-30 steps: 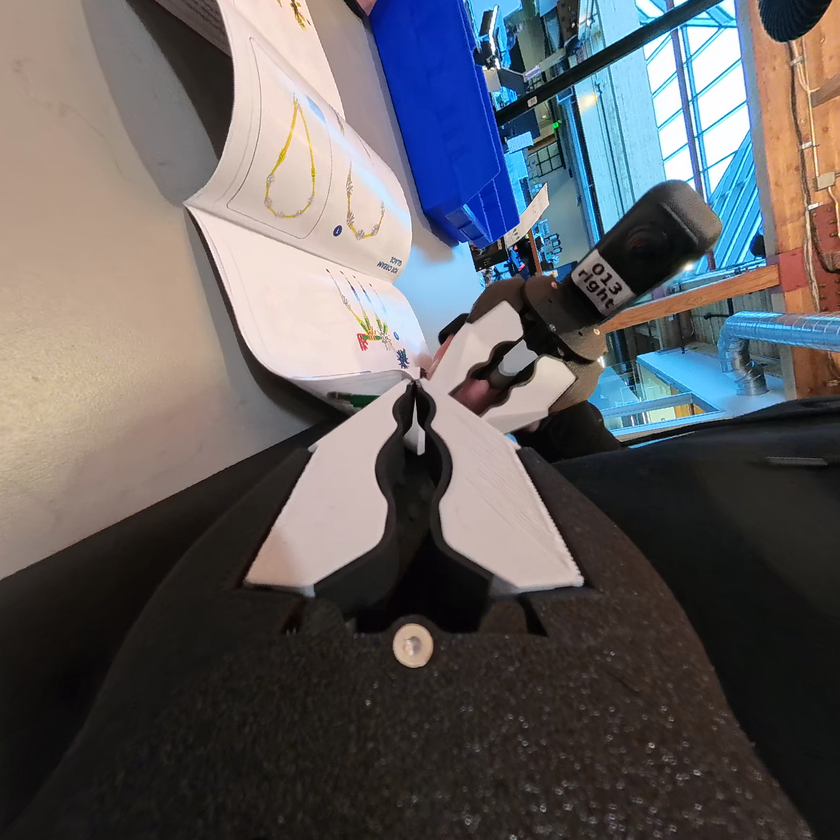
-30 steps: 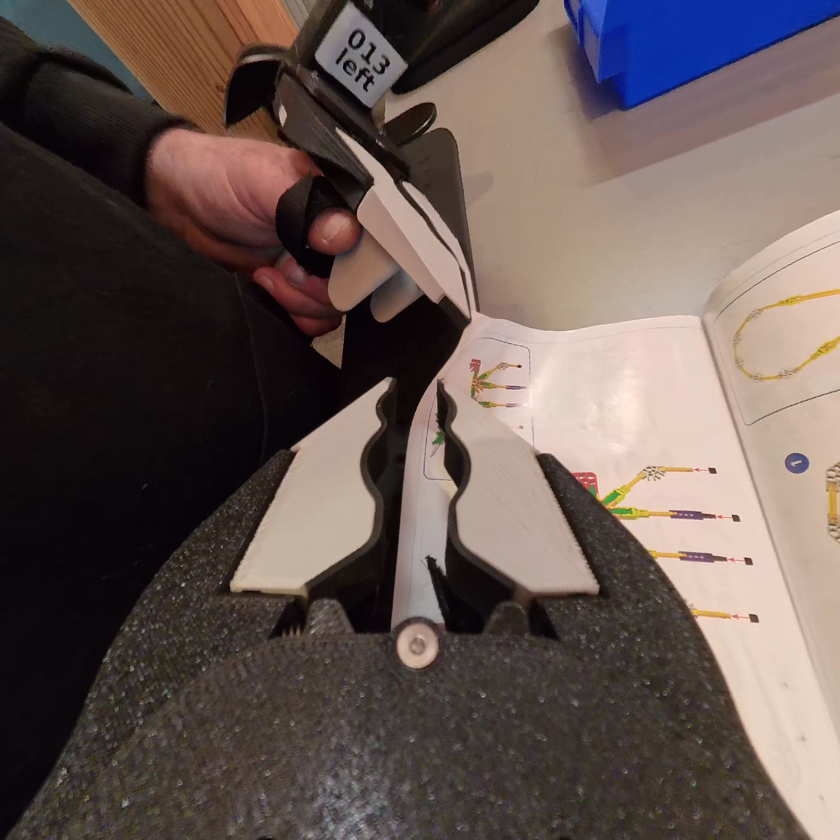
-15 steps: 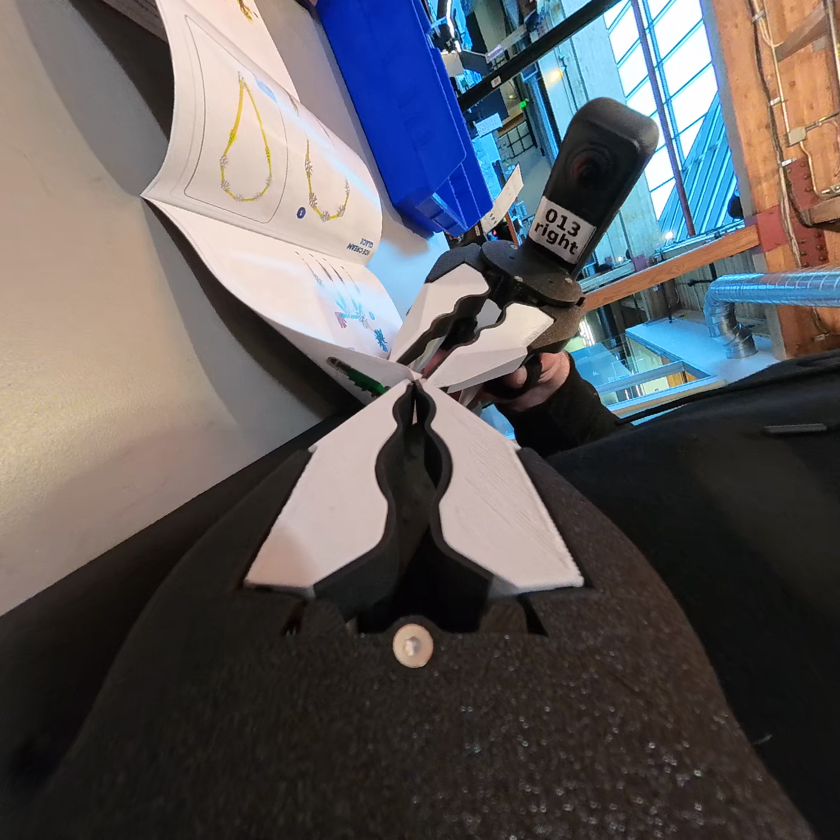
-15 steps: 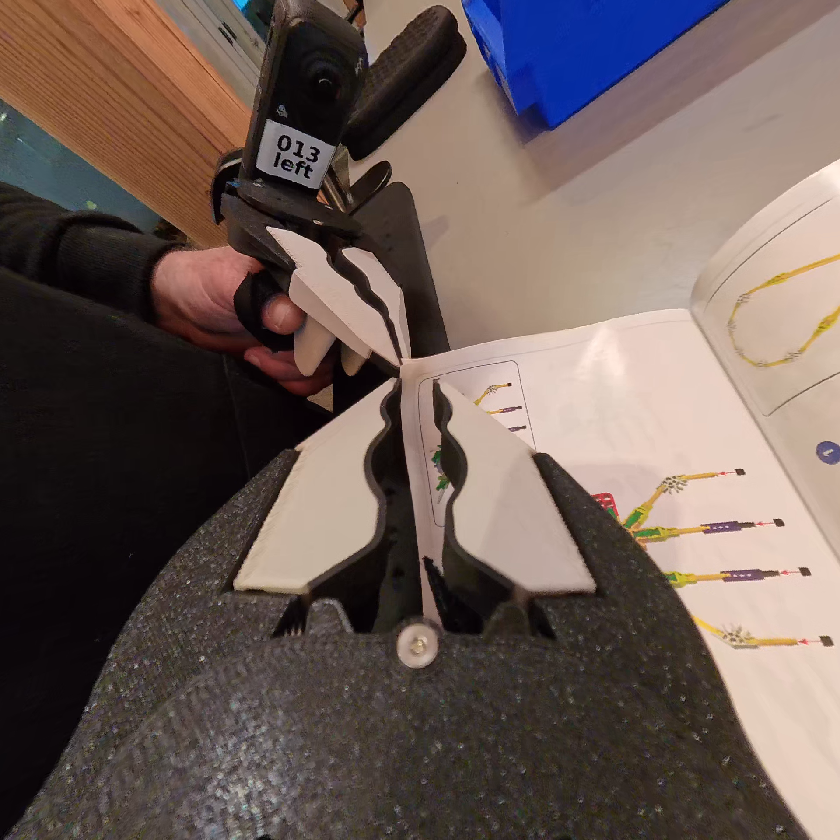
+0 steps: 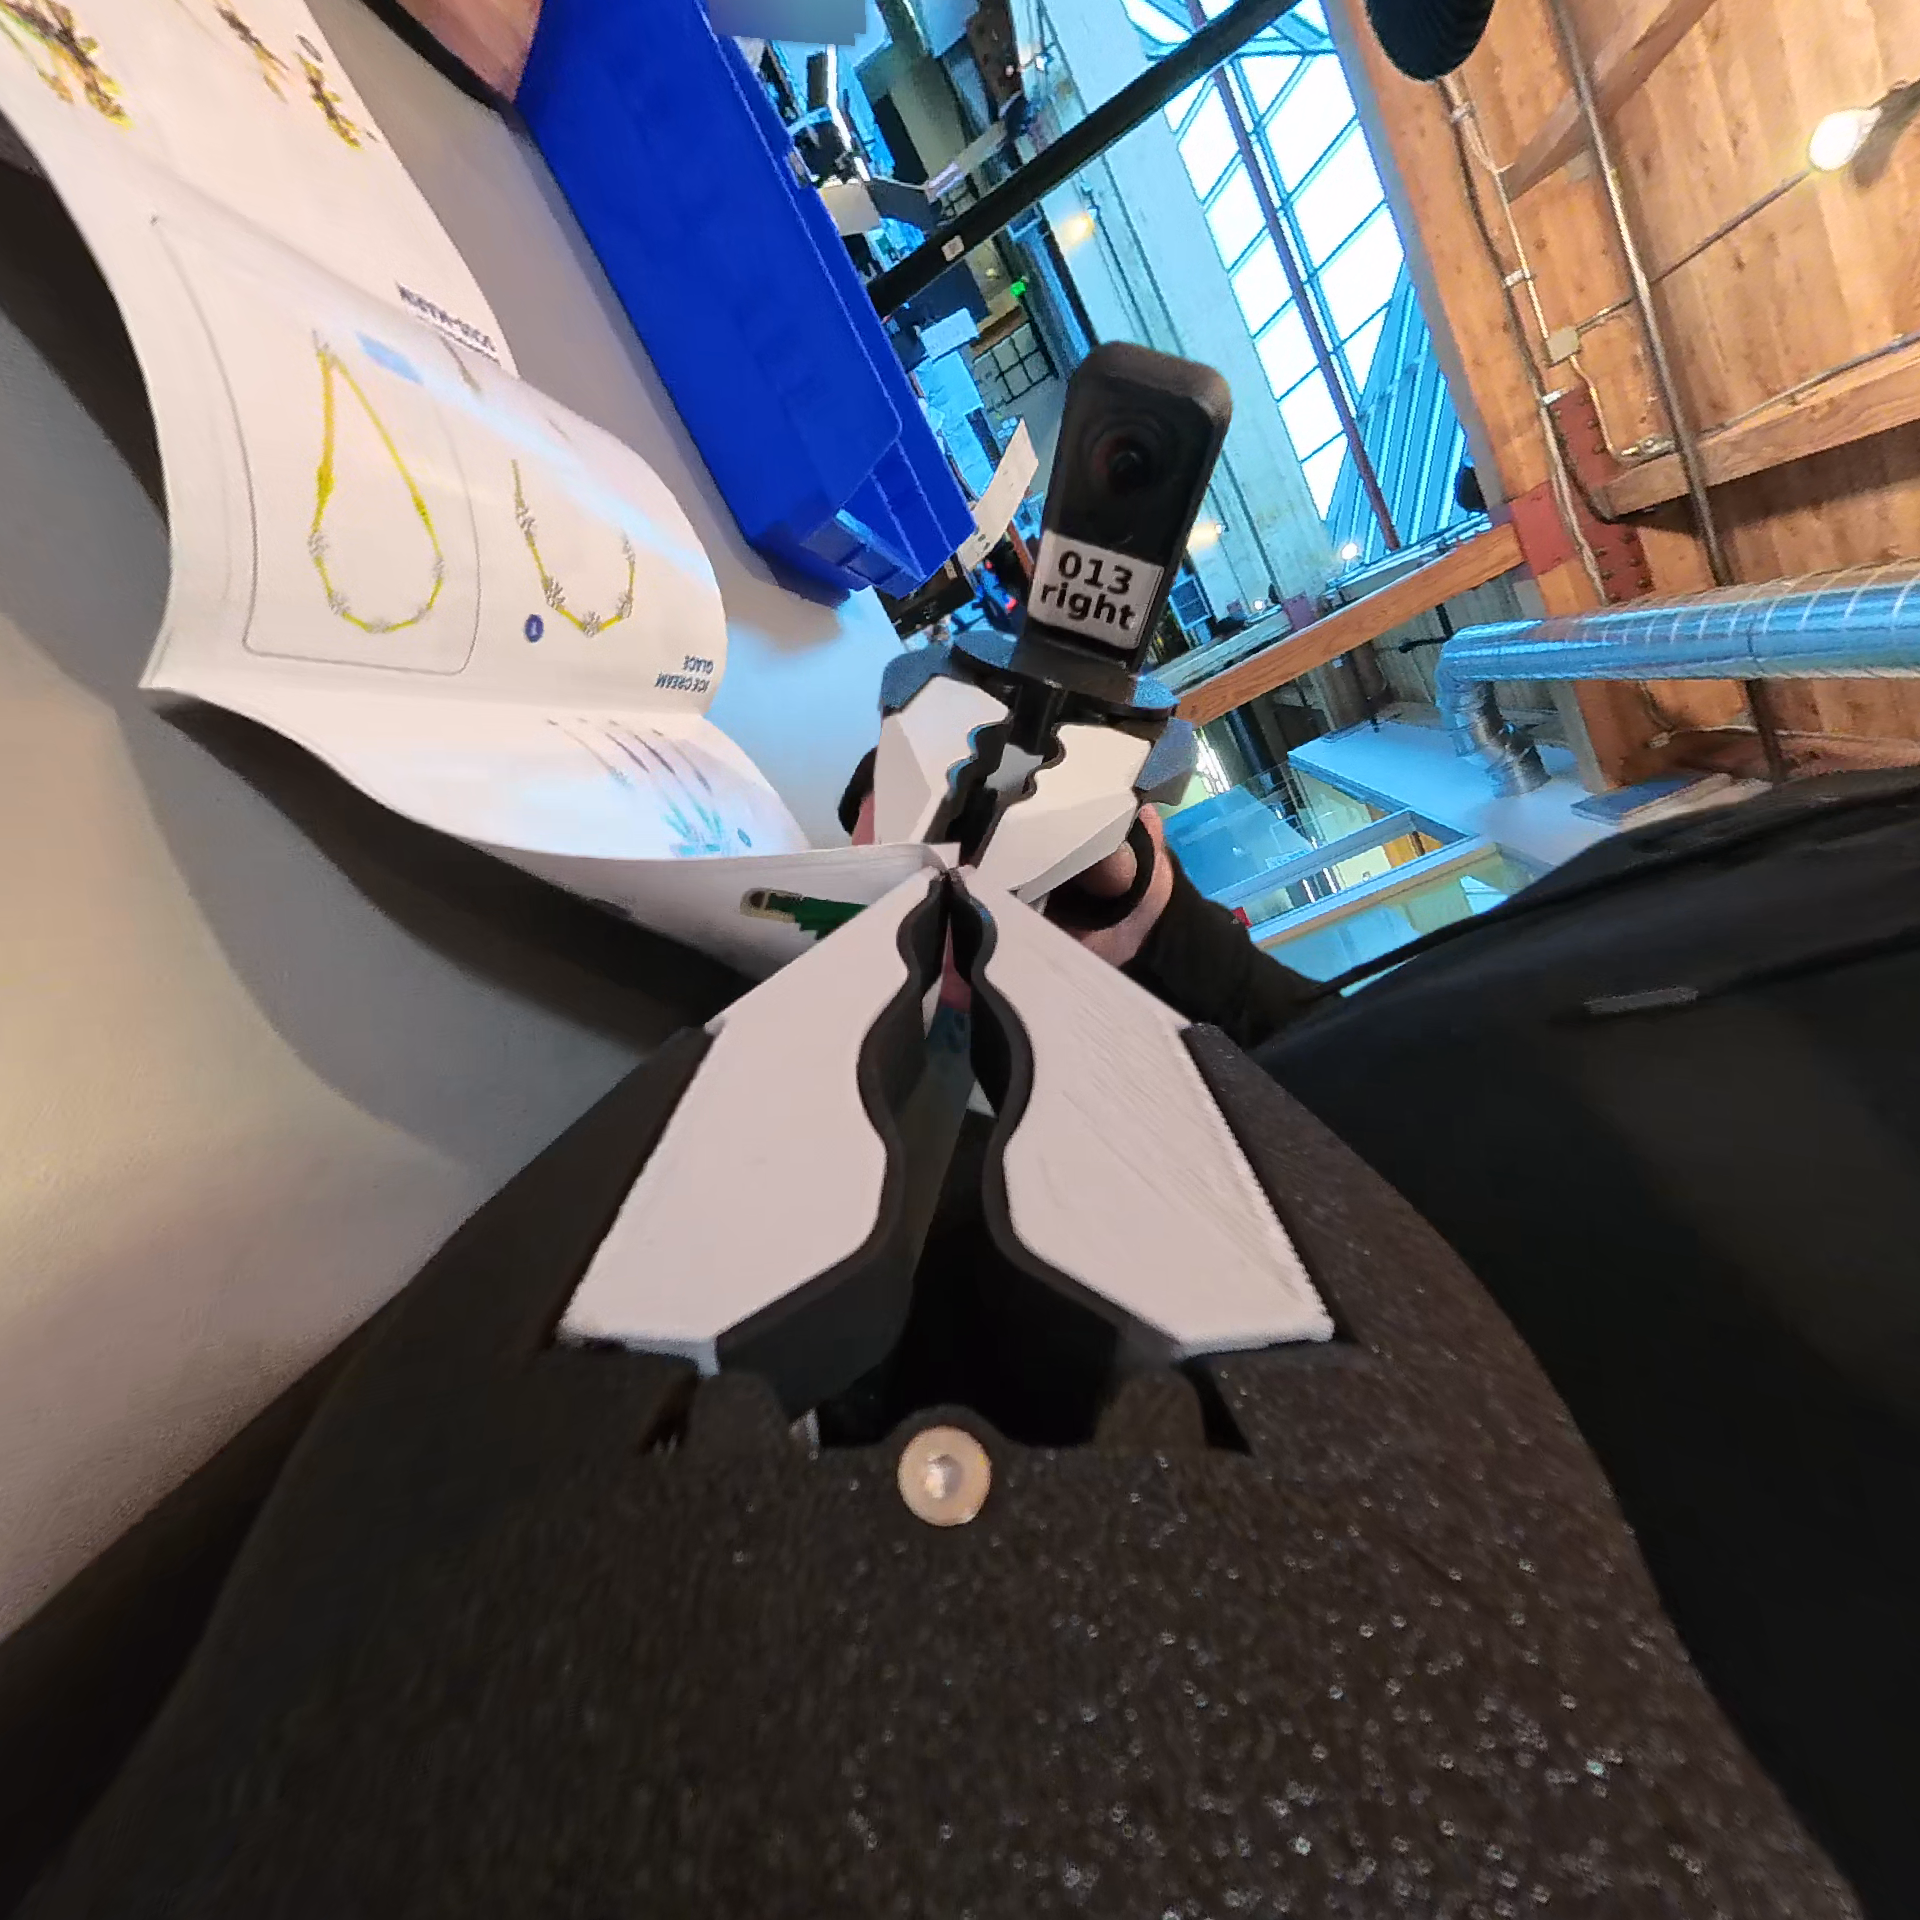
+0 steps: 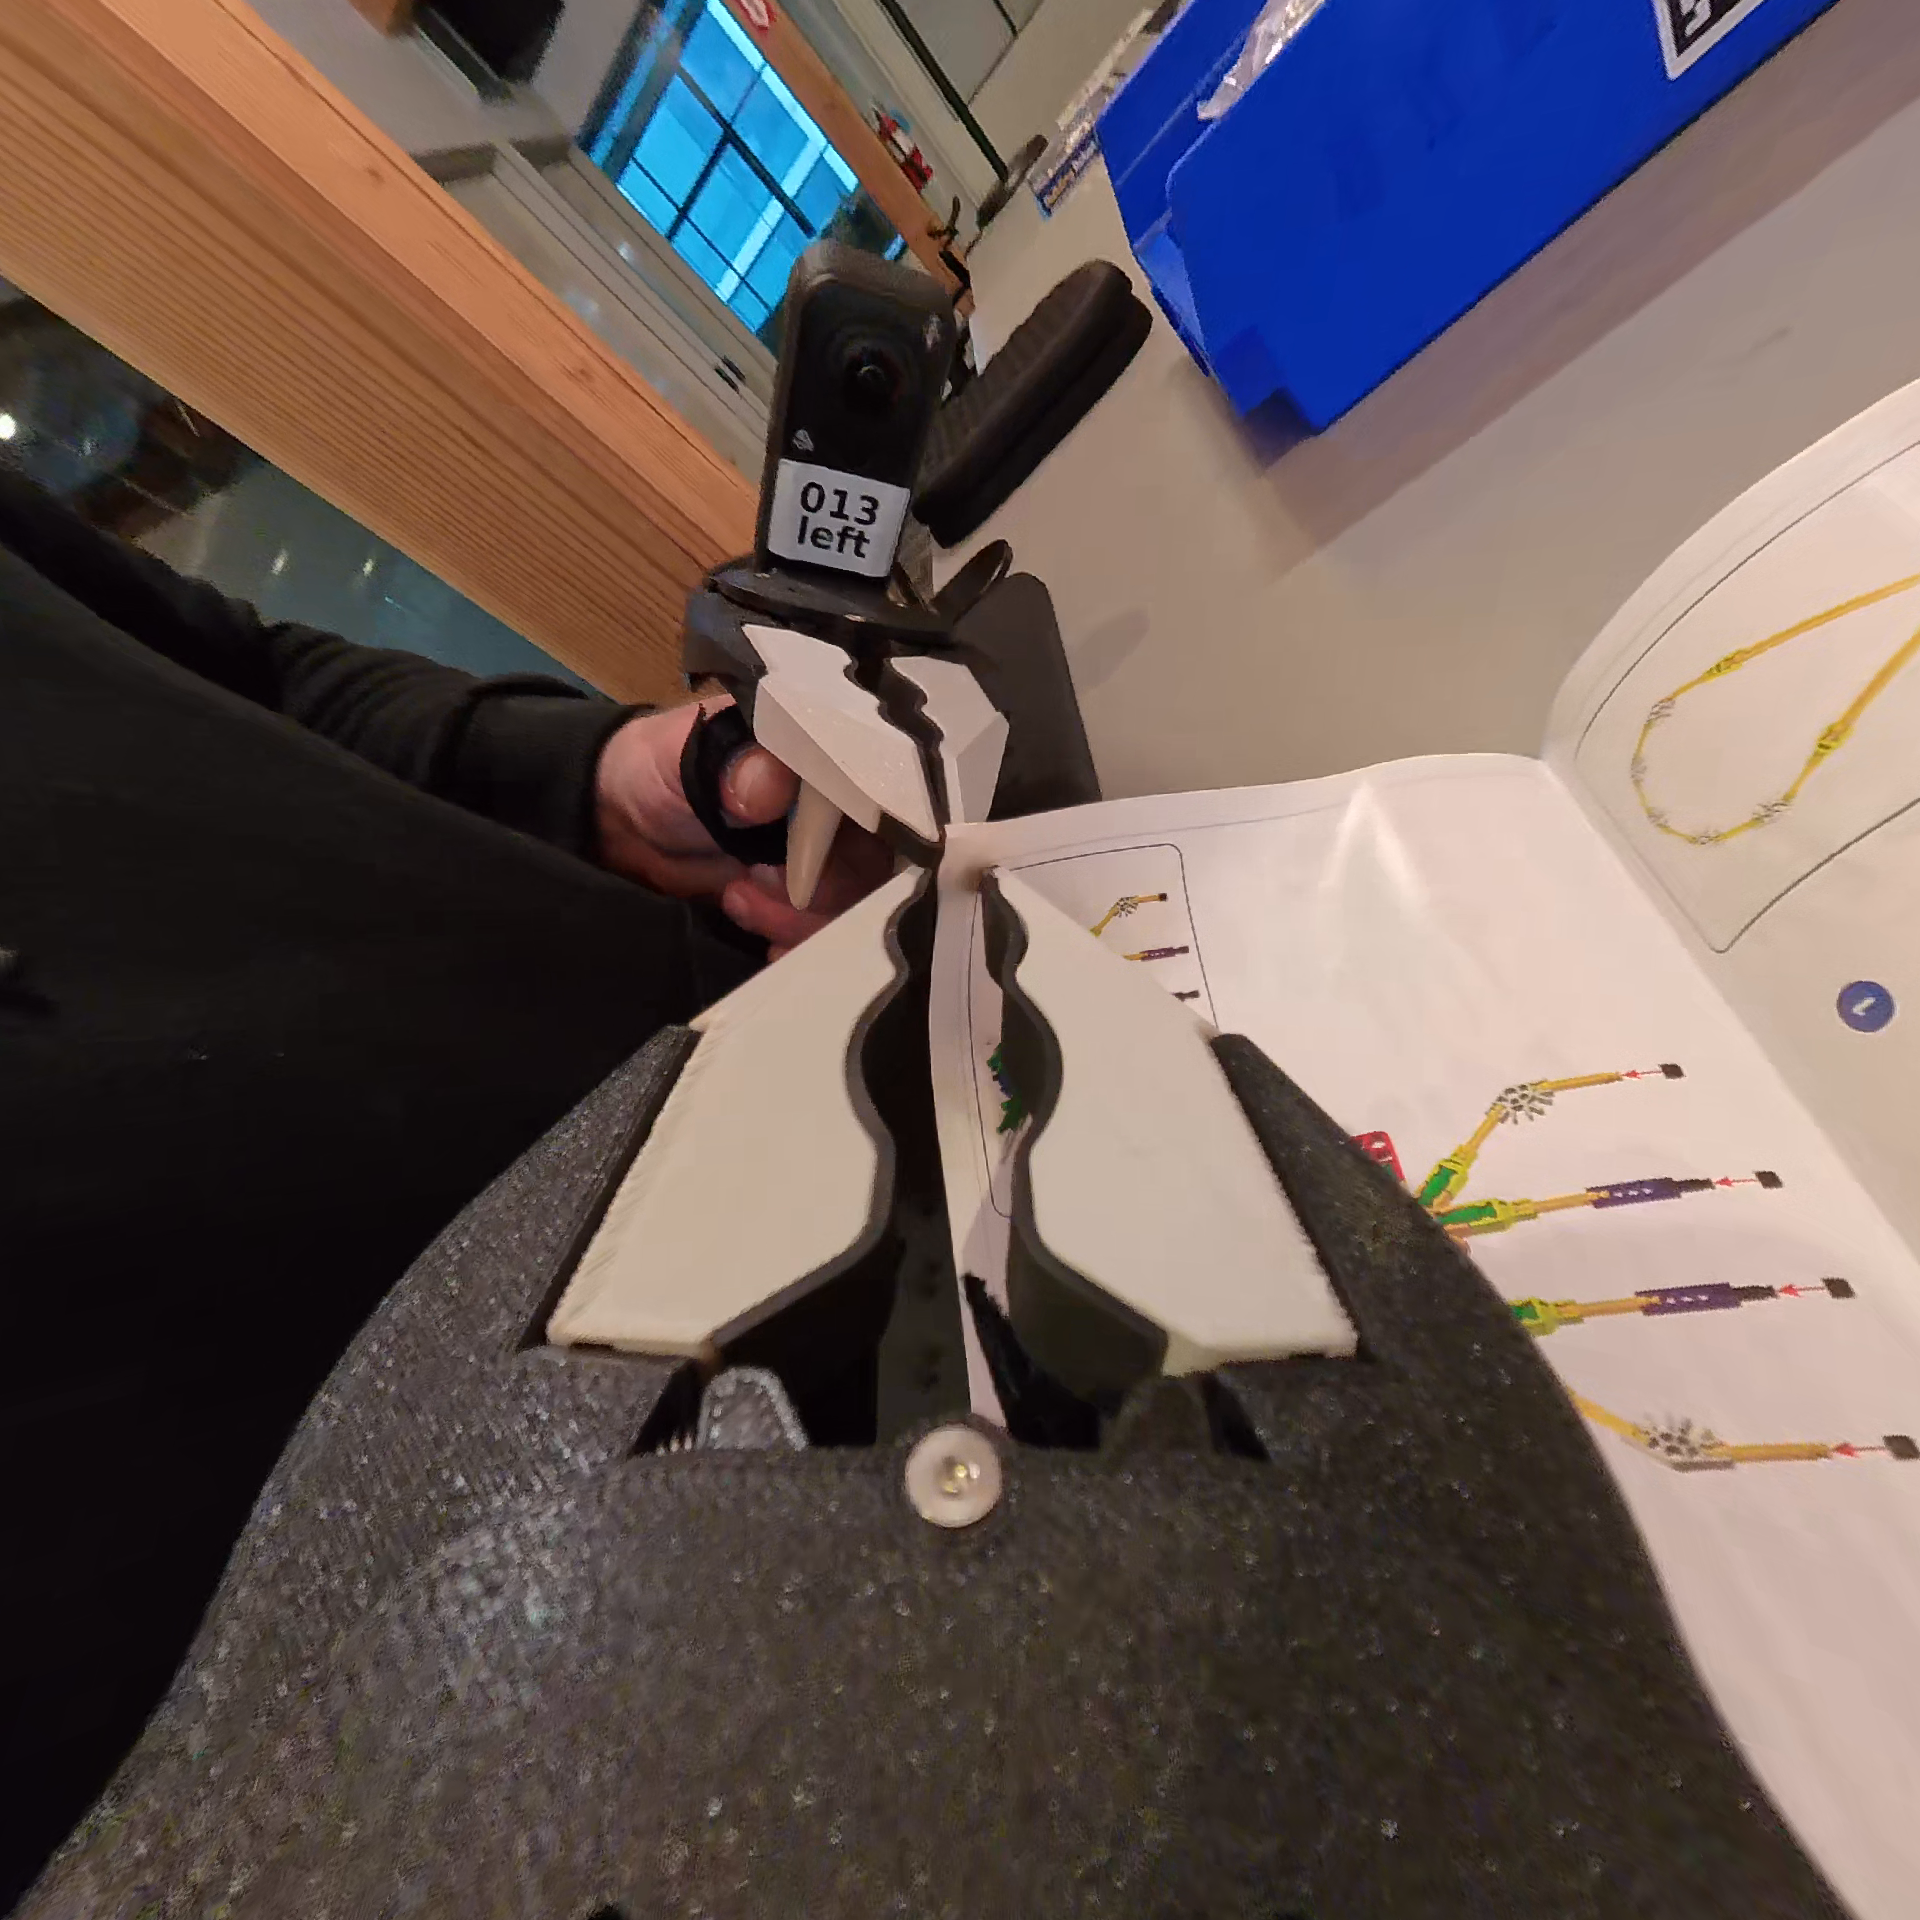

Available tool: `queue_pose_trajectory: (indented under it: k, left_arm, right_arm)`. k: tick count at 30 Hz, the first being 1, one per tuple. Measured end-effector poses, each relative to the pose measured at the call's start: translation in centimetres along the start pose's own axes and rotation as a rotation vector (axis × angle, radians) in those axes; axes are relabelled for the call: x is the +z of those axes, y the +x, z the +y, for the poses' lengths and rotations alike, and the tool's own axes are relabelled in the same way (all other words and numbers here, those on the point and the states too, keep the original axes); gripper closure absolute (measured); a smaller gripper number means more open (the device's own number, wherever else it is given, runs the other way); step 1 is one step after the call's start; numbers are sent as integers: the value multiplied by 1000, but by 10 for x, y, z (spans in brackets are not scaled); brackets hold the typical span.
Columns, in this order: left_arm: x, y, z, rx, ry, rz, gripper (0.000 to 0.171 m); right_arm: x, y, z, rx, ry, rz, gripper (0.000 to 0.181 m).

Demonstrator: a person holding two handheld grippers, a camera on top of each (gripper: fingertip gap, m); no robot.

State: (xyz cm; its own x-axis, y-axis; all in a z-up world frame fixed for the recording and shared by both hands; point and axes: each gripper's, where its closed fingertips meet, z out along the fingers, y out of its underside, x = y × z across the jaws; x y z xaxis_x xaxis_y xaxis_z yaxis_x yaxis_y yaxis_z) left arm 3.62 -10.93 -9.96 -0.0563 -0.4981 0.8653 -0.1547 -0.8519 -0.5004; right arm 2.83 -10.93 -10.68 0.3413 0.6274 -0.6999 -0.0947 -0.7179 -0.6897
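Observation:
An open white instruction booklet (image 5: 436, 582) with coloured diagrams lies on a pale table (image 5: 156, 1039); it also shows in the right wrist view (image 6: 1455, 935). My left gripper (image 5: 948, 883) is shut on the near corner of the booklet's top page. My right gripper (image 6: 953, 881) is closed on the same page, whose edge runs back between its fingers. The two grippers meet tip to tip at that corner. The right gripper shows in the left wrist view (image 5: 961, 847), and the left gripper in the right wrist view (image 6: 935, 821). The held page is lifted off the table.
Blue plastic bins (image 5: 707, 260) stand on the table behind the booklet, also in the right wrist view (image 6: 1455, 187). A black padded case (image 6: 1039, 384) lies behind the left gripper. A person's hand (image 6: 665, 769) and dark clothing (image 5: 1558, 1143) are close by the table edge. Left and right tips are no more than a few centimetres apart.
Both grippers have kept their hold on the page corner and turned more upright facing each other. The page corner has lifted and the page curls higher off the table.

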Motion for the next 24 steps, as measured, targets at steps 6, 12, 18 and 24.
queue_pose_trajectory:
  k: [6, 12, 18, 24]
  left_arm:
    - [6, 14, -6, -2, 13, 95, 171]
    - [8, 37, -12, 16, 20, 203, 171]
    - [5, 56, -17, 14, 52, 292, 171]
    - [4, 63, -19, 39, 46, 289, 171]
  right_arm:
    - [-9, -11, -9, 74, 84, -95, 178]
    - [-18, -30, -21, 105, 161, -217, 179]
    - [-24, -42, -30, 102, 218, -281, 181]
    - [-27, -47, -36, 91, 252, -260, 181]
